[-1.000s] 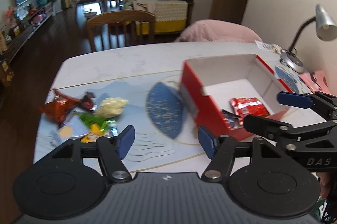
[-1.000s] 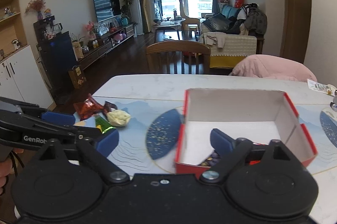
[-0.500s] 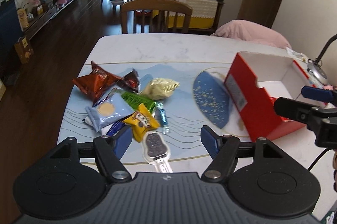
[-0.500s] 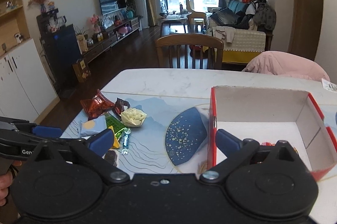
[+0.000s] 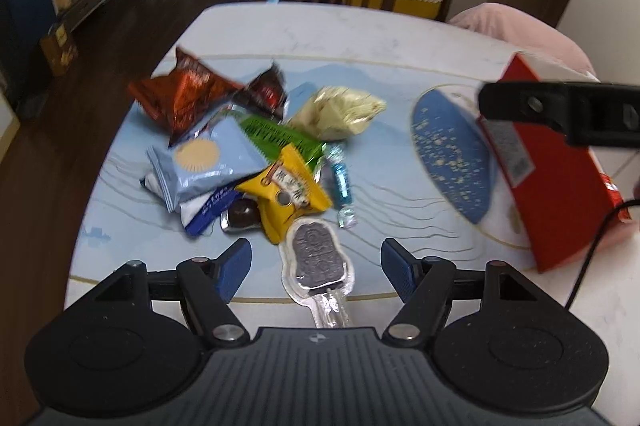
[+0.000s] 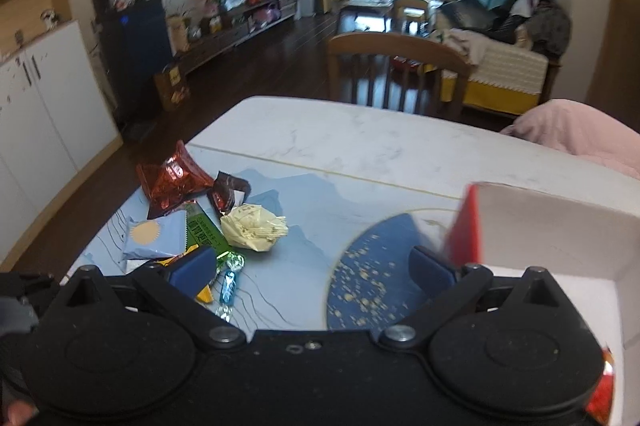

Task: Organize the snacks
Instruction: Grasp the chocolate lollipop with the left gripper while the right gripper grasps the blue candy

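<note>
A pile of snacks lies on the blue placemat (image 5: 380,186): a red-orange bag (image 5: 180,98), a light blue packet (image 5: 204,162), a green packet (image 5: 280,136), a yellow packet (image 5: 288,194), a cream wrapped piece (image 5: 340,110) and a blue candy (image 5: 340,178). A grey snack in clear wrap (image 5: 316,258) lies nearest, under the gap of my left gripper (image 5: 316,254), which is open and apart from it. The red box (image 5: 560,194) stands at the right. My right gripper (image 6: 312,260) is open and empty above the mat, between the pile (image 6: 252,230) and the box (image 6: 560,226).
The white marble table (image 6: 360,138) has its left edge close to the pile. A wooden chair (image 6: 396,66) stands at the far side, a pink cushion (image 6: 580,130) at the far right. A black cable (image 5: 592,254) hangs beside the box. A finger of my right gripper (image 5: 560,110) crosses the box.
The left wrist view has swung from the box to the snack pile and sunk closer to it. The right gripper has moved left, so the box now sits at its right edge.
</note>
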`<move>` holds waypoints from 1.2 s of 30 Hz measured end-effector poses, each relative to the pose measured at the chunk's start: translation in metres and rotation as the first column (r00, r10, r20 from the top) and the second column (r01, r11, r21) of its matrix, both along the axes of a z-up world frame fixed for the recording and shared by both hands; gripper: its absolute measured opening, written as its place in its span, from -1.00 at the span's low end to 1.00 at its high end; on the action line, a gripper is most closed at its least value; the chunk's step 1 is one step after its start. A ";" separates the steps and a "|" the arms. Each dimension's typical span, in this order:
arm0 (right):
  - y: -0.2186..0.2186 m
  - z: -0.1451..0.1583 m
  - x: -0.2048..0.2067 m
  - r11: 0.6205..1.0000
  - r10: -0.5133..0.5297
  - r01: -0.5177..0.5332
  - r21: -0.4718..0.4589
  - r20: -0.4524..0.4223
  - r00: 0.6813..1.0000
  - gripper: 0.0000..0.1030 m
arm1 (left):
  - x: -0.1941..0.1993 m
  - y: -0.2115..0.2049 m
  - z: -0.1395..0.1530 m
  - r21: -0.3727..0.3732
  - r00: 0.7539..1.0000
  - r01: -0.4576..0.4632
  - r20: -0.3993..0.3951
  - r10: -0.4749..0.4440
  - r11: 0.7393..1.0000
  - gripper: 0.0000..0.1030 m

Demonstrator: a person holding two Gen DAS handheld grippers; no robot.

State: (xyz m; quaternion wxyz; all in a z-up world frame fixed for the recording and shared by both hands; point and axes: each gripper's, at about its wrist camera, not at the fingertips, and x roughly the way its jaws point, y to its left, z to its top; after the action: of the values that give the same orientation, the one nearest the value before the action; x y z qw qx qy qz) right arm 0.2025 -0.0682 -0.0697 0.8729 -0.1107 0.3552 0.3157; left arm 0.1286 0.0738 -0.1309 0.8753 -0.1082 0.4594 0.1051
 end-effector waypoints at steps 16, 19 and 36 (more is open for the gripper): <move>0.061 -0.067 0.019 0.977 0.142 -0.164 -0.133 -0.163 0.976 0.51 | 0.010 0.003 -0.036 0.015 0.998 -0.030 -0.048 0.031 0.999 0.38; 0.068 -0.076 0.015 0.969 0.171 -0.198 -0.147 -0.180 0.969 0.41 | 0.010 0.000 -0.036 0.017 0.999 -0.018 -0.048 0.019 1.000 0.38; 0.085 -0.086 0.004 0.951 0.234 -0.262 -0.167 -0.169 0.957 -0.74 | 0.016 -0.012 -0.034 0.016 0.998 0.008 -0.058 -0.007 1.000 -0.22</move>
State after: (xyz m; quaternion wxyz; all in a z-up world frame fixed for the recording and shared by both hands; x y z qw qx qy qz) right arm 0.2068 0.0168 -0.1557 0.7832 -0.2126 0.4302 0.3954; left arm 0.1443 0.0618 -0.1654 0.8629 -0.0961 0.4841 0.1086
